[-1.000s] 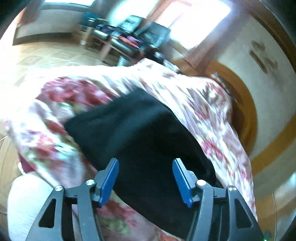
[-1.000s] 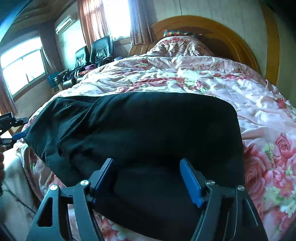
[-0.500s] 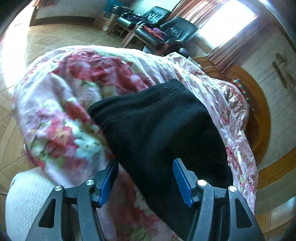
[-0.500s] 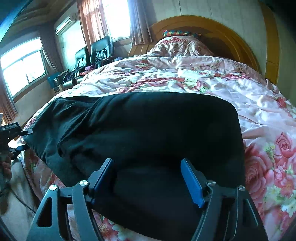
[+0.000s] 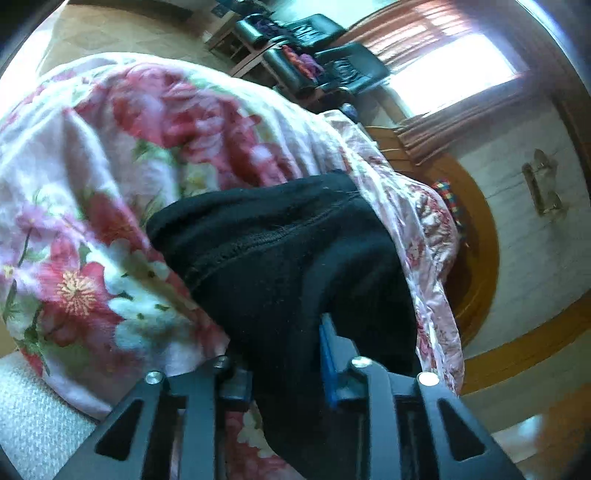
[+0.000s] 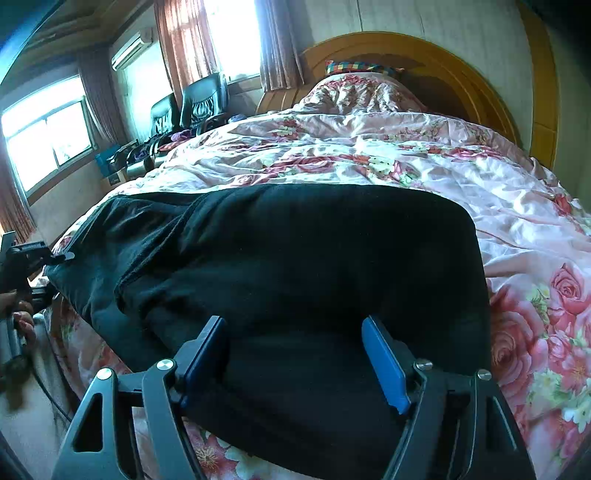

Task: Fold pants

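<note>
Black pants [image 6: 303,258] lie folded across the near part of a bed with a pink floral quilt [image 6: 369,162]. My right gripper [image 6: 295,354] is open, its blue pads spread over the near edge of the pants without gripping. My left gripper [image 5: 284,354] is shut on the left end of the pants [image 5: 280,258]; black cloth fills the gap between its fingers and hides the left pad. The left gripper also shows at the far left of the right wrist view [image 6: 33,254], held by a hand at the pants' end.
A wooden headboard [image 6: 424,66] and a floral pillow [image 6: 362,96] are at the far end of the bed. Black chairs [image 6: 192,107] and a low table stand by the windows on the left. The bed's edge drops to a tiled floor [image 5: 110,33].
My left gripper moved in onto the end of the pants and closed on the cloth. The right gripper has stayed open in place over the pants.
</note>
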Motion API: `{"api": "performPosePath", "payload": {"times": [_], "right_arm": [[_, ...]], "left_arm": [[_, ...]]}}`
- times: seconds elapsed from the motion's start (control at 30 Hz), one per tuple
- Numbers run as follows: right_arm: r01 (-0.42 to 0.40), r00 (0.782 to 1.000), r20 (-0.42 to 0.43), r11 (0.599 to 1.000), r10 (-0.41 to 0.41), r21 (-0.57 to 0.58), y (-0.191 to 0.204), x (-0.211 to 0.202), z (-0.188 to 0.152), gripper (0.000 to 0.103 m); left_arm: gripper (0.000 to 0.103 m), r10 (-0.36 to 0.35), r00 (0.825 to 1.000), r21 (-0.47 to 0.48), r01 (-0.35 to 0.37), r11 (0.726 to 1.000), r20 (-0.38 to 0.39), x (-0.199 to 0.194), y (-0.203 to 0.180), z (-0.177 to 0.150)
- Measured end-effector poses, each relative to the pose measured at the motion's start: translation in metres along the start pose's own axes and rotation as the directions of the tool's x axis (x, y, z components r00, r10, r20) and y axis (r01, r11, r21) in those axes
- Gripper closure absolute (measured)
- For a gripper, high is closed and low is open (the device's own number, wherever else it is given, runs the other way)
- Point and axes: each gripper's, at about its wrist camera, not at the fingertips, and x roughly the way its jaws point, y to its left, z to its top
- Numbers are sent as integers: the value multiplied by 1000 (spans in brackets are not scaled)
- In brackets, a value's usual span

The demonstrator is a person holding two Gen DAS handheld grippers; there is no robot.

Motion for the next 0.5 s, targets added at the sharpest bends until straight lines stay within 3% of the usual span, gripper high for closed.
{"api": "performPosePath", "payload": {"times": [0.1, 0.27, 0.43, 0.5], "right_arm": [[2, 1000, 0, 1000, -2, -3, 0, 0, 0, 27], [-1, 1000, 0, 1000, 1, 3, 0, 0, 0, 26], [-23, 1000, 5, 999, 23, 36, -3, 0, 3, 26], [-25, 1000, 4, 999, 25, 41, -3, 0, 3, 26]], "left_arm": [[84, 5, 999, 67, -7, 998, 34, -8, -18, -2], [88, -58, 994, 165, 42, 985, 93, -32, -49, -6], [89, -138, 984, 281, 100, 954, 117, -54, -90, -15], [89, -168, 978, 352, 115, 929, 123, -60, -113, -22]]}}
